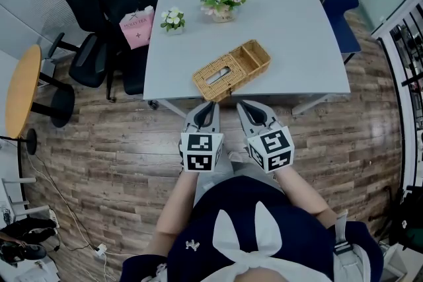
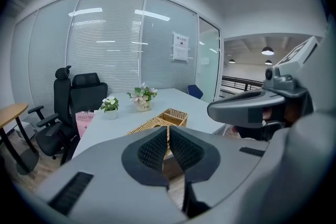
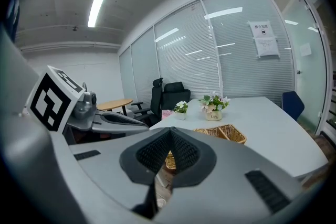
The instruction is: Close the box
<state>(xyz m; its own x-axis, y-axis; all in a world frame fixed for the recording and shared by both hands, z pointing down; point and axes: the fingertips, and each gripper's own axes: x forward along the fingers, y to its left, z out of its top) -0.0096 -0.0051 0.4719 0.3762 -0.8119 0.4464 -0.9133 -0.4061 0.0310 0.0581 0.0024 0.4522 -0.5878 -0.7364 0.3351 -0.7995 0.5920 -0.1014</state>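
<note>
Wicker box (image 1: 225,74) on table (image 1: 297,30), end compartment (image 1: 254,55) uncovered, potted flowers (image 1: 222,2) behind

Our right gripper (image 3: 169,135) low in front, jaws pressed together on nothing, past them we see the box (image 3: 227,134) on the white table (image 3: 278,128), flowers (image 3: 213,103) behind, chair (image 3: 172,96), left gripper (image 3: 131,123) beside ours

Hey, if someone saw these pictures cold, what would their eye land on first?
The woven wicker box stands out first, lying at a slant near the front edge of the pale grey table. Just below it, the left gripper and right gripper sit side by side, jaws together and empty. Two small flower pots stand farther back on the table.
</note>
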